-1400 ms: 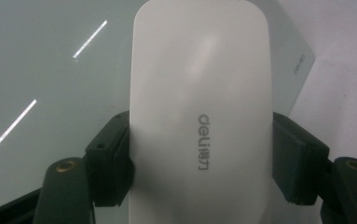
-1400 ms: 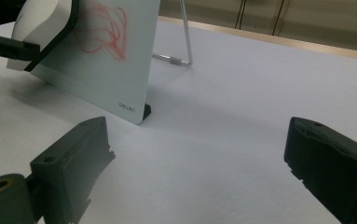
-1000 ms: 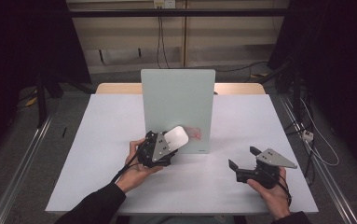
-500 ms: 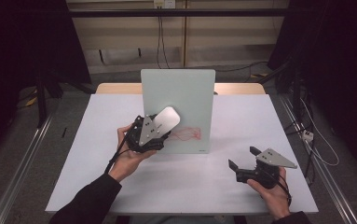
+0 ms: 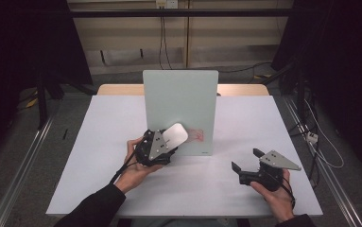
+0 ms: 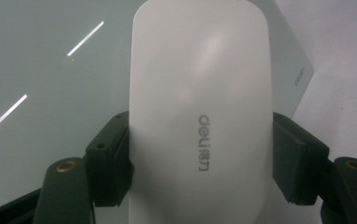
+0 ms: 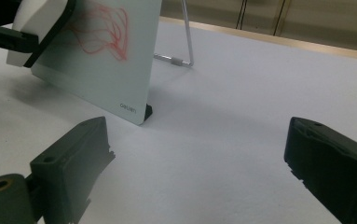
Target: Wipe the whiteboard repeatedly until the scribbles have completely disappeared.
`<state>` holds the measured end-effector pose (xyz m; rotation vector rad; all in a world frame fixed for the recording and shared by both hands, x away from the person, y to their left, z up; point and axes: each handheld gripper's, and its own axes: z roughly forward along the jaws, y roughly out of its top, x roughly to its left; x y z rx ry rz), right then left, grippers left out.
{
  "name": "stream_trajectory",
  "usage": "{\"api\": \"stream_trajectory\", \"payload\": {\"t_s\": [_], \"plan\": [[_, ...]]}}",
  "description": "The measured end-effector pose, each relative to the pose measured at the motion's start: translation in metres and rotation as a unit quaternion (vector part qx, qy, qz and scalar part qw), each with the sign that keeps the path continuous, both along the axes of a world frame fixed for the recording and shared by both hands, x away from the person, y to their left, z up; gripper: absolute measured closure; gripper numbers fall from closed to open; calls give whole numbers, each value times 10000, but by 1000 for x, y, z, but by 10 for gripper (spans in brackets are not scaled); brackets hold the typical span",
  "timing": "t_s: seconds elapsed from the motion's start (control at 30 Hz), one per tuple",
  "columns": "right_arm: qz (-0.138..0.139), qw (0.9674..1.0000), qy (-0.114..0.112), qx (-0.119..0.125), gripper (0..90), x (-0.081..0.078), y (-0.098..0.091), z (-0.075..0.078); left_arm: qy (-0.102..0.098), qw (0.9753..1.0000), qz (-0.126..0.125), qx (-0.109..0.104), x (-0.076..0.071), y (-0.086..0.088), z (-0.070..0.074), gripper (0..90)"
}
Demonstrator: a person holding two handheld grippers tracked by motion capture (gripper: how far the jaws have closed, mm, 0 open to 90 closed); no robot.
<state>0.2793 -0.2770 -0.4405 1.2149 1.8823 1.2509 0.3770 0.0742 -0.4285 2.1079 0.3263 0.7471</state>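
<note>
Sitting clamped between left claw point(image 6: 199, 172) jaws: eraser point(image 6: 199, 107).

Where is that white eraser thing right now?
In the high view the white eraser sits left of centre, clamped in the left tool and held against the lower left of the standing board, beside the red scribbles.

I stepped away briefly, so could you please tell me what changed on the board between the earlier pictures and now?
The left hand-held gripper, shut on the white eraser, swept up the board and back down beside the red scribble. The right hand-held gripper stayed open, resting on the table.
</note>
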Motion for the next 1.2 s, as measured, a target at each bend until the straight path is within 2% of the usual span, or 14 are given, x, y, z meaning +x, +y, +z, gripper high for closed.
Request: {"api": "stream_trajectory", "payload": {"t_s": [0.3,0.63,0.77,0.93,1.2], "plan": [[11,10000,4,11,62,0,0,0,151,9995,-221,181,-4,-14,-11,308],[10,10000,11,2,62,1,0,0,283,9989,-348,155,-4,-22,-13,308],[12,10000,11,8,62,1,0,0,270,9991,-328,98,-2,-19,-10,308],[11,10000,7,12,62,0,0,0,211,9996,-170,-60,2,-11,0,308],[2,10000,7,10,62,0,0,0,76,9998,-18,-201,8,2,16,308]]}}
